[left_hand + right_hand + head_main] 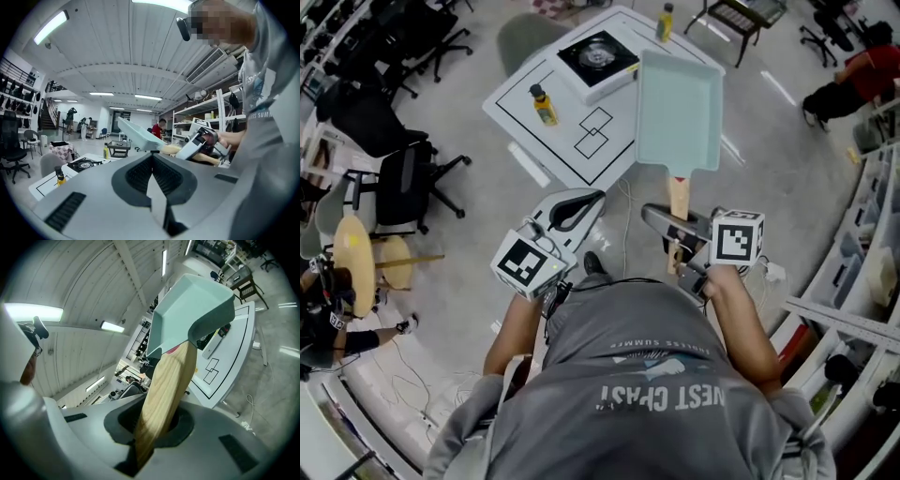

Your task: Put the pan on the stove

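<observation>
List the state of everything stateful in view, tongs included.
stove, nothing on it.
pan, held up in the air by its wooden handle, not on the stove.
right tongs, shut on the pan's handle.
left tongs, shut, empty.
two bottles, upright, capped.

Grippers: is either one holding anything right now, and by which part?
The right gripper holds the pan by its wooden handle. The left gripper holds nothing.

An open lab hall, shown by office chairs (403, 183), metal shelving (219, 112) and a marked-out white table (562, 141).
</observation>
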Demonstrator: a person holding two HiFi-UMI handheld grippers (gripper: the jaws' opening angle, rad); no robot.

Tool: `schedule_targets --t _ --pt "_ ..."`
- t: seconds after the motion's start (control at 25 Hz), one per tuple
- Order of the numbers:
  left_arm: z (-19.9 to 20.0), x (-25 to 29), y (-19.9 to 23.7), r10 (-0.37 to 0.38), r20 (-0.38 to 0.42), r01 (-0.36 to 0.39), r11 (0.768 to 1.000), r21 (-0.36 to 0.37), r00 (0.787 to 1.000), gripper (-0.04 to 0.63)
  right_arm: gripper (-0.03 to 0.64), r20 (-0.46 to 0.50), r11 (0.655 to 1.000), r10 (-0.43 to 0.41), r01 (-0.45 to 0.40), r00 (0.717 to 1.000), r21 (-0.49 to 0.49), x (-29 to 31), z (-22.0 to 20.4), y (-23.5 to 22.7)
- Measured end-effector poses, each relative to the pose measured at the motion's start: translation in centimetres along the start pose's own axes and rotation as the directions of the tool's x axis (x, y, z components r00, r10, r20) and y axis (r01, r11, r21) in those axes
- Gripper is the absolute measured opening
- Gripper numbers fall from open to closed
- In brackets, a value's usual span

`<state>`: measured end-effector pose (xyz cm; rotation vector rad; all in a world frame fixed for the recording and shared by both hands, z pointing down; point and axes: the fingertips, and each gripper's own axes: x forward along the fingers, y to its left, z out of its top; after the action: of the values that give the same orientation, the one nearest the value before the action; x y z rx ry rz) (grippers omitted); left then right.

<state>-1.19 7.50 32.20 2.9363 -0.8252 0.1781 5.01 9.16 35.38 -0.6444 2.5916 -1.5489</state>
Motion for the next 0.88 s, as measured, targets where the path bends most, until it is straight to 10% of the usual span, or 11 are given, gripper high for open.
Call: schedule_targets --t 0.88 --pt "0.4 -4.2 7.1 -0.084 0.063 0.084 0.996 0.009 0.994 -0.002 0.032 0.104 0.997 -0.068 0.069 0.992 -0.014 6.2 2.5 1.3"
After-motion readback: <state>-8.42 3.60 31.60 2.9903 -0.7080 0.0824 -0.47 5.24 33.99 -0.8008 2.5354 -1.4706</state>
